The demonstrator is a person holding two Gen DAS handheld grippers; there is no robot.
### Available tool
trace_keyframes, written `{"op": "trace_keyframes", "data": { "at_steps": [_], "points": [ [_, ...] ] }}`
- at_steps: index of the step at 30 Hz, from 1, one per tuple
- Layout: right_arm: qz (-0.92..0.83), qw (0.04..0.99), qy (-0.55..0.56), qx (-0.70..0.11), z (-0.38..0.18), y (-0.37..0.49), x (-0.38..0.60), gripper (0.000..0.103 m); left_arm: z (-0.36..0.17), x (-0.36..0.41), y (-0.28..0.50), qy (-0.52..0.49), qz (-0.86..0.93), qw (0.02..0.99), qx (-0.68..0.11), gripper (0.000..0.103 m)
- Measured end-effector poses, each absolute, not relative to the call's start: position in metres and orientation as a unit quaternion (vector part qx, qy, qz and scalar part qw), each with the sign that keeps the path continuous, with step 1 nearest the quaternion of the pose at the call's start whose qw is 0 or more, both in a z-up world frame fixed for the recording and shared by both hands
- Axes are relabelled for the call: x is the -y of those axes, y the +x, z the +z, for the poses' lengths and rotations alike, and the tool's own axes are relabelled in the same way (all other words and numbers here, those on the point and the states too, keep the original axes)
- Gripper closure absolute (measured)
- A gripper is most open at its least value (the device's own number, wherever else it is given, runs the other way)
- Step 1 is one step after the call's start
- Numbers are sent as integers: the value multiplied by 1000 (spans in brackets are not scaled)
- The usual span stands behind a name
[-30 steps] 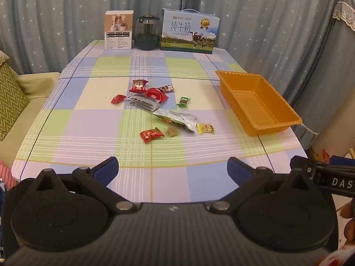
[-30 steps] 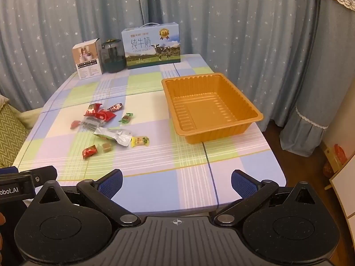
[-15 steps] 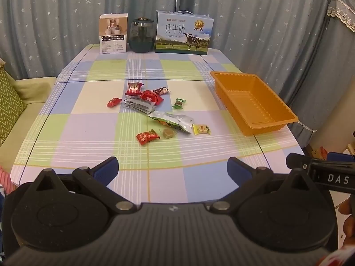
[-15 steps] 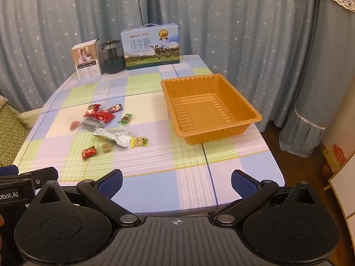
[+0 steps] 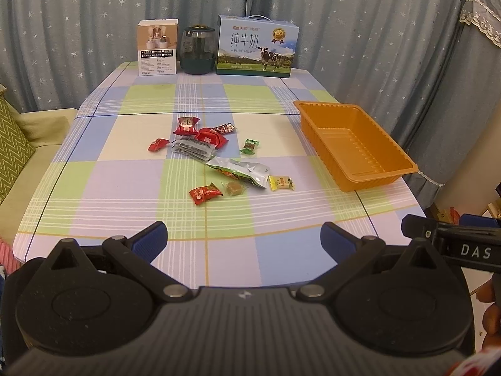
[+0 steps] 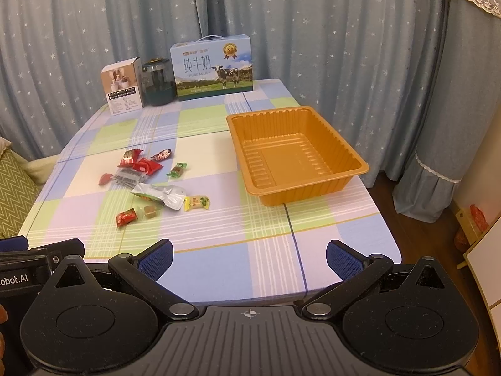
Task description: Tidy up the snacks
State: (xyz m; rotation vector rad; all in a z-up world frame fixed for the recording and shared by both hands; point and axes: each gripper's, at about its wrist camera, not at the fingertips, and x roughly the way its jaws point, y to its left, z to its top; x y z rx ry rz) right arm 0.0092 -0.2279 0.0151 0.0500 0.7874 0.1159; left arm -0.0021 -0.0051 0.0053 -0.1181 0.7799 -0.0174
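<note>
Several wrapped snacks lie scattered mid-table: a silver pouch, a yellow candy, a red candy, a brown cube, a green candy and red packets. An empty orange tray stands at the table's right side; it also shows in the right wrist view as the orange tray. My left gripper is open above the near table edge, well short of the snacks. My right gripper is open too, nothing between its fingers. The silver pouch lies left of the tray.
At the far edge stand a white box, a dark glass jar and a blue milk carton box. Starred curtains hang behind and to the right. A sofa with a green cushion sits left of the checked table.
Both grippers have drawn back and lifted slightly, so more of the table and curtains shows. Snacks and tray have not moved. Both stay open.
</note>
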Motion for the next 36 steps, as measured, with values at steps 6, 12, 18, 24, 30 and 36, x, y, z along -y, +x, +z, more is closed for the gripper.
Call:
{"op": "trace_keyframes", "data": {
  "at_steps": [6,12,18,24,30,36],
  "points": [
    [56,922,25,-382,18,10,228,0,5,4,-3,-57,-9,923,-380,0],
    [55,923,25,-381,18,9,227,0,5,5,-3,-57,-8,924,-379,0],
    [56,923,25,-380,19,9,227,0,5,5,-3,-57,-9,924,-379,0],
    [55,923,24,-379,19,9,227,0,4,6,-3,-57,-9,924,-379,0],
    [55,923,25,-380,19,9,227,0,4,5,-2,-56,-11,924,-379,0],
    [55,923,26,-379,19,9,228,0,5,6,-1,-56,-12,924,-379,0]
  ]
}}
